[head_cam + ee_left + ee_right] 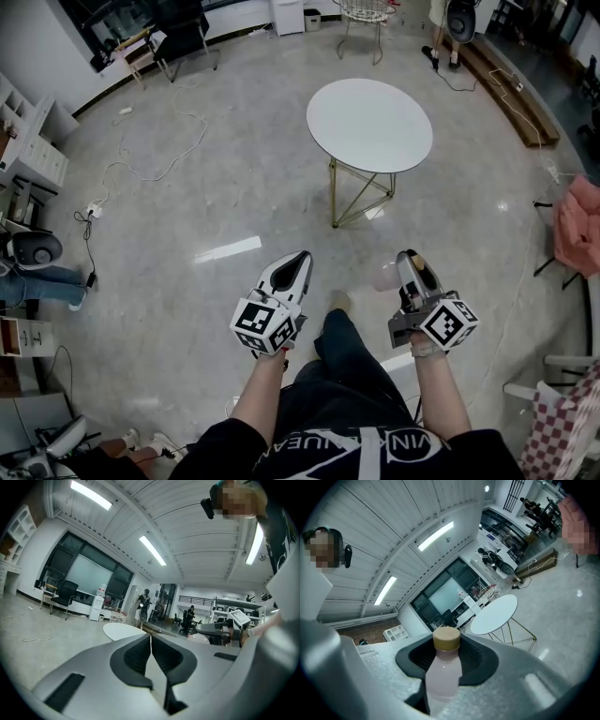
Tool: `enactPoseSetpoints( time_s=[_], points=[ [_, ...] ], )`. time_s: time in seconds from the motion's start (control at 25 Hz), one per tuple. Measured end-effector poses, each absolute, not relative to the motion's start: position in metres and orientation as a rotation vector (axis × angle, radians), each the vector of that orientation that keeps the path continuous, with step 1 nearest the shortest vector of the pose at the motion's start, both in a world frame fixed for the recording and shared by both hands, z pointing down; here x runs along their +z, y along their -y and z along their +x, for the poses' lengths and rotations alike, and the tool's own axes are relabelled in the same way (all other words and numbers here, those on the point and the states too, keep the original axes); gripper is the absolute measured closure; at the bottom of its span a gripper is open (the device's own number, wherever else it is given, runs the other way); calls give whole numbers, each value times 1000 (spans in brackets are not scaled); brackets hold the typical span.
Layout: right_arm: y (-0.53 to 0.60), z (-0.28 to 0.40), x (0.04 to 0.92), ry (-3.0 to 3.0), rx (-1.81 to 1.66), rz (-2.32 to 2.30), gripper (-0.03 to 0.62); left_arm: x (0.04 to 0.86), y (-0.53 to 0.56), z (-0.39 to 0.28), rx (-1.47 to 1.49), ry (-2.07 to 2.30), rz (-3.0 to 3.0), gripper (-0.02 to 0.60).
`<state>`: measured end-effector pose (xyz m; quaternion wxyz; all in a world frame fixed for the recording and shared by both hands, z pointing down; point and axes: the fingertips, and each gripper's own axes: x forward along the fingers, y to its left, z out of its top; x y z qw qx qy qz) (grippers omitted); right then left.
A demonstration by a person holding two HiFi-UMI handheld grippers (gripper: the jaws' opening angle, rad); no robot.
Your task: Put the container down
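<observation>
Right claw [409,261]: jaws part-way open and pressed on either side of the container [442,670], a pale pink bottle with a tan cap [446,638]. The grip sits at the neck and shoulder just under the cap, which leaves the base free to meet a surface first. The bottle lies along the jaws and is carried in the air in front of the person, above the floor [234,187]. It has not been put down.

Left claw [300,258]: jaws fully together, nothing between them. It is held level beside the right one and appears to have no part in the carry.

Surface: a round white table [369,124] on thin gold legs stands farther ahead, slightly right, well apart from both claws. Its top is bare, and I judge it the likely place for the container.

Room: large open hall with a polished grey floor. Cables [150,169] trail at far left and a dark chair [183,37] stands by the far wall. Strip lights run along the ceiling.
</observation>
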<state>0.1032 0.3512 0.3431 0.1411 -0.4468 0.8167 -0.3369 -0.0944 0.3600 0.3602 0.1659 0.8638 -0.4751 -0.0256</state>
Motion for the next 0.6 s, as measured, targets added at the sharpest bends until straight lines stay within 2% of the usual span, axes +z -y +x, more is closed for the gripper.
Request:
enactPoseSetpoints(
  time_s=[0.6],
  points=[
    [-263,87,340,-2375,-992,-1257,465,354,-264,-99,-76,1343,2458,566]
  ],
)
